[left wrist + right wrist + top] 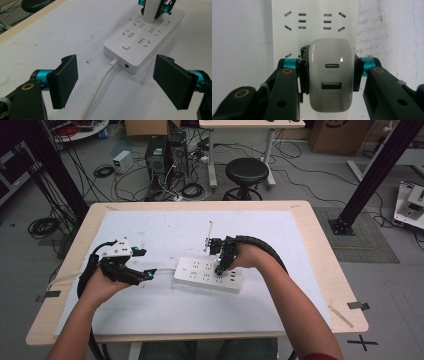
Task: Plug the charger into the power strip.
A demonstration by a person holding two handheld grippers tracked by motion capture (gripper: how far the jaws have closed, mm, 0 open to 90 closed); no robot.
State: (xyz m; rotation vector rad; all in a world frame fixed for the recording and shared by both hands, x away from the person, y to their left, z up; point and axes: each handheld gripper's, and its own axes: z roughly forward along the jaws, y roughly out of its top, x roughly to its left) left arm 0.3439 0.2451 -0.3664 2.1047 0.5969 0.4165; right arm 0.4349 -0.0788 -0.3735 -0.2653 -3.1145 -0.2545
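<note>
Right hand-held gripper (329,77) clamps a white charger (330,75) over the power strip (209,274) — left hand-held gripper (120,82) gapes wide, holding nothing

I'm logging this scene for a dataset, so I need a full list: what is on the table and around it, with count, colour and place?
power strip: 1, white, middle of the table, on the sheet
power strip cable: 1, white, leaves the strip's end toward the left gripper
charger: 1, white, two USB ports, held over the strip's sockets
sheet: 1, white, covers most of the tabletop
table: 1, light wood
stool: 1, black, on the floor beyond the table
computer towers: 2, dark, on the floor beyond the table among cables
left gripper: 1, black, jaws open, left of the strip
right gripper: 1, black, shut on the charger
</note>
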